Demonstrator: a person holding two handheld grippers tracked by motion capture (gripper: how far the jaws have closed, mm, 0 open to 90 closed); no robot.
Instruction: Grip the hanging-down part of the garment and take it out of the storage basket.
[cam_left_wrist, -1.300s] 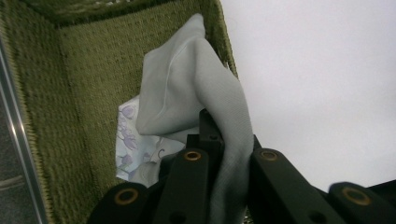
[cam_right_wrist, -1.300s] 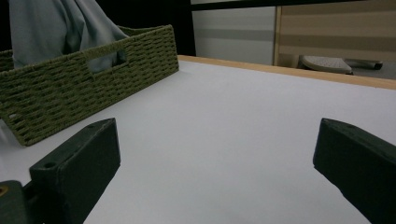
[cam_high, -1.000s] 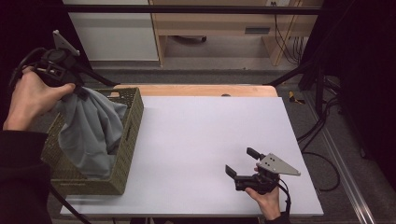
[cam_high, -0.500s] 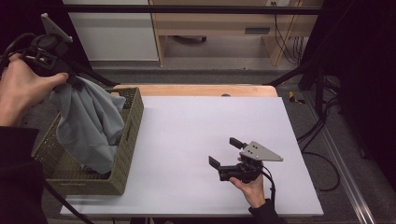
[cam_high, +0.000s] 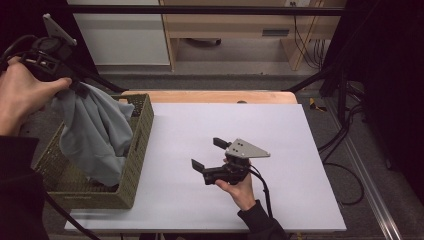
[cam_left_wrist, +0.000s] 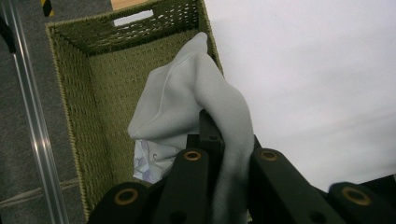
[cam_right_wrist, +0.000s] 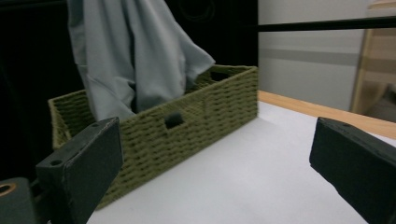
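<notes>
Since the earlier frames the left gripper (cam_high: 75, 86) has gone higher and further left, pulling more of the grey cloth (cam_high: 95, 132) up out of the green woven basket (cam_high: 142, 127); the right gripper (cam_high: 209, 154) has slid from the table's near right corner toward its middle. Left jaws are clamped on a bunched fold of the cloth (cam_left_wrist: 205, 107), seen in the left gripper view with fabric pinched between the black jaws. Cloth hangs from the gripper down into the basket; its lower end is hidden behind the basket wall, so can't tell how much still lies on the bottom. A pale patterned item (cam_left_wrist: 149, 161) sits under the cloth in the basket, mostly covered, can't identify it. Right gripper's jaws stand wide apart, holding nothing, low over the white table (cam_high: 300, 150), pointing at the basket (cam_right_wrist: 187, 126). Right hand (cam_high: 240, 190) grips it from the near side. Left hand (cam_high: 22, 95) is partly cut off at the frame edge. Top of the cloth (cam_right_wrist: 135, 51) is cut off in the right gripper view.
</notes>
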